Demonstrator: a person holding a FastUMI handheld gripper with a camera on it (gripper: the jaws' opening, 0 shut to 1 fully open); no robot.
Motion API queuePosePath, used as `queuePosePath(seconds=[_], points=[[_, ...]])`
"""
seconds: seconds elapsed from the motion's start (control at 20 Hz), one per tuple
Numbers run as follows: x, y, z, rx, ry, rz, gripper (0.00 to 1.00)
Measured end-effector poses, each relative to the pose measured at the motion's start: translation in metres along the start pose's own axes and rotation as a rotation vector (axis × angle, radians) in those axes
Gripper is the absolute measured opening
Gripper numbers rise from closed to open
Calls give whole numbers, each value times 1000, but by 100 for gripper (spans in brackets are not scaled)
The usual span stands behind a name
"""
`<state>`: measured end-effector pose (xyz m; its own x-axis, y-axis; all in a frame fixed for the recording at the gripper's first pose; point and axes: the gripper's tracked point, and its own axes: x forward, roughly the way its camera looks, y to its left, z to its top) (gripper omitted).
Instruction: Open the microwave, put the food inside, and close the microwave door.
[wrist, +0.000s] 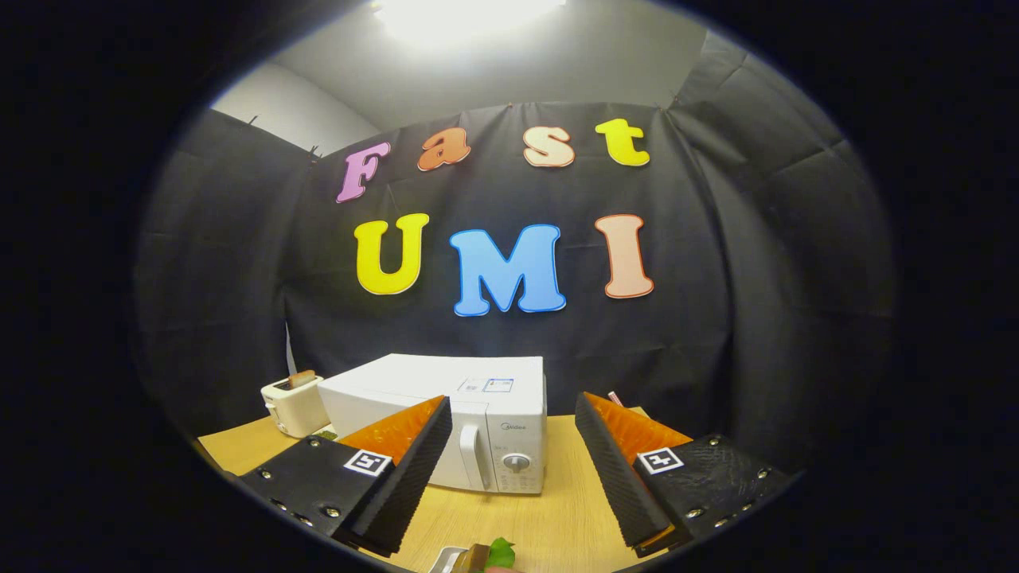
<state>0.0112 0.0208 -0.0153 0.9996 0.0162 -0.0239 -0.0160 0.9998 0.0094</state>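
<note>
A white microwave (446,414) stands on the wooden table (549,525), beyond my fingers, with its door shut. The handle (471,455) and a dial (516,462) show on its front, between the two fingers. My gripper (509,469) hangs above the table and is open, with nothing between its fingers. Low down between the fingers, near the table's front edge, lies the food (478,557): a brown piece with a green leaf beside it, partly cut off from sight.
A cream toaster (293,404) with a slice in its slot stands left of the microwave. Black cloth walls close the booth behind and to both sides. Bare tabletop lies in front of the microwave.
</note>
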Motion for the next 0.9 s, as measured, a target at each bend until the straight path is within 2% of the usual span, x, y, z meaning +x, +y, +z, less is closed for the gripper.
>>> queuePosePath(seconds=[0.5, 0.9], points=[[56, 42, -30, -37, -13, -5, 97], [124, 65, -112, -31, 145, -57, 97]])
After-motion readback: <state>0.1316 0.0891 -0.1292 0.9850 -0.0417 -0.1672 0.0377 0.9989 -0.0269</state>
